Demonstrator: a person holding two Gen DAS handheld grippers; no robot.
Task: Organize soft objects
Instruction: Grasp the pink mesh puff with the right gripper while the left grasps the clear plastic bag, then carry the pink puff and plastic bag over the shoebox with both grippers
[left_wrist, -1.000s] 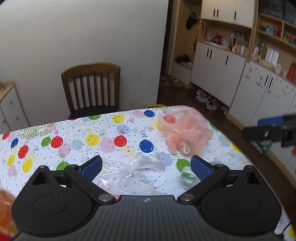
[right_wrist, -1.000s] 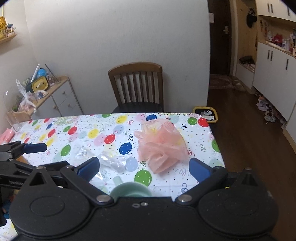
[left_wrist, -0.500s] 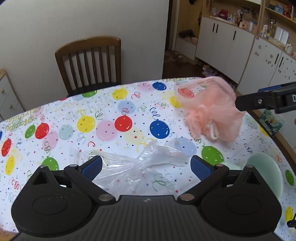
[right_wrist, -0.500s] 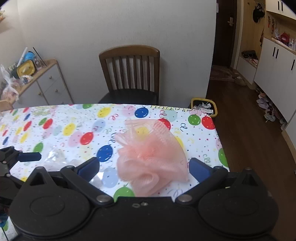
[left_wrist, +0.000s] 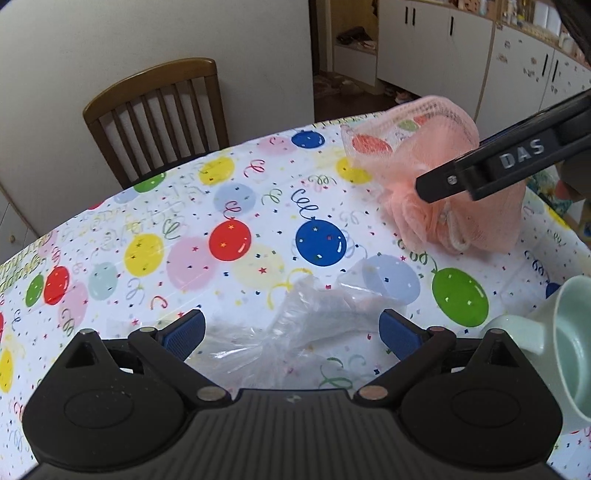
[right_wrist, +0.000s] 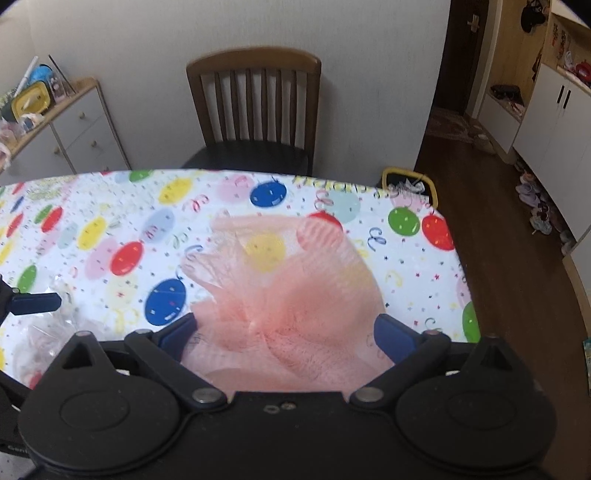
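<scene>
Left wrist view: the left gripper (left_wrist: 291, 334) points steeply down at the tabletop (left_wrist: 110, 236), jaws spread wide and empty, with the crumpled clear plastic bag (left_wrist: 295, 325) lying directly between and under them. The pink mesh pouf (left_wrist: 424, 173) sits beyond the bag, to its right.

Right wrist view: the right gripper (right_wrist: 286, 338), tilted steeply down, straddles the pouf (right_wrist: 288, 295); its jaws are closing, pads not yet pressing. The bag (right_wrist: 51, 332) lies well left of the pouf.
</scene>
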